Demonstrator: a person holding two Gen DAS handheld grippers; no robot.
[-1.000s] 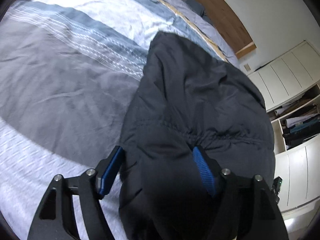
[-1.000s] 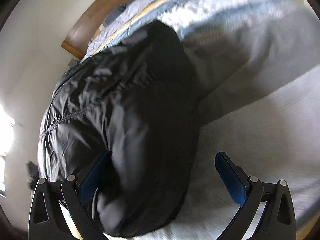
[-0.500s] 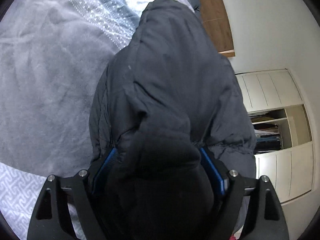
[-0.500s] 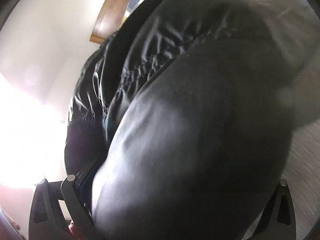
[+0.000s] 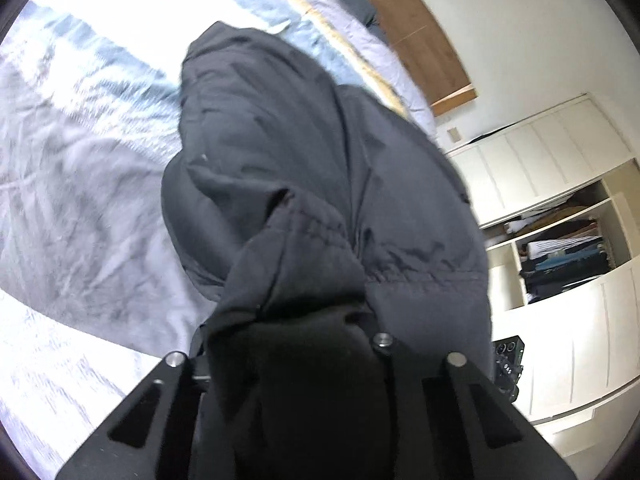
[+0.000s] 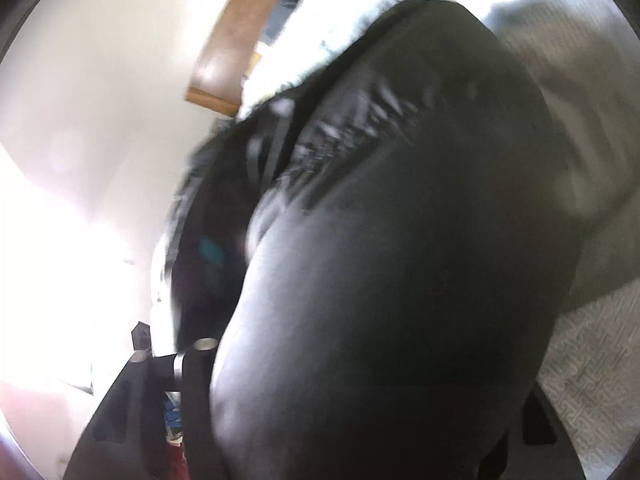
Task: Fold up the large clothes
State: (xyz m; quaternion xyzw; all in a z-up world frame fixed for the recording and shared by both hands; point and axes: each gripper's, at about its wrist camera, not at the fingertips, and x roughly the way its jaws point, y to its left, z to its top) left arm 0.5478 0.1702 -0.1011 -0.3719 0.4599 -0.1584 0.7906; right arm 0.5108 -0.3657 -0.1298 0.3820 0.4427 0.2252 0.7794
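Observation:
A large black padded jacket lies bunched on the grey and blue patterned bed cover. My left gripper is closing on a gathered fold at the jacket's near end; the cloth hides both fingertips and rises off the bed. In the right wrist view the jacket fills most of the blurred picture. My right gripper is closing too, with a thick bulge of the jacket between its jaws, and only its left finger shows.
A wooden headboard runs along the far side of the bed. To the right stands a white wardrobe with open shelves of folded clothes. A small black device sits near it. Bright window glare whitens the right view's left side.
Both grippers went from wide open around the jacket's near end to closed in on its cloth. The jacket's near end has risen off the bed and bunched up.

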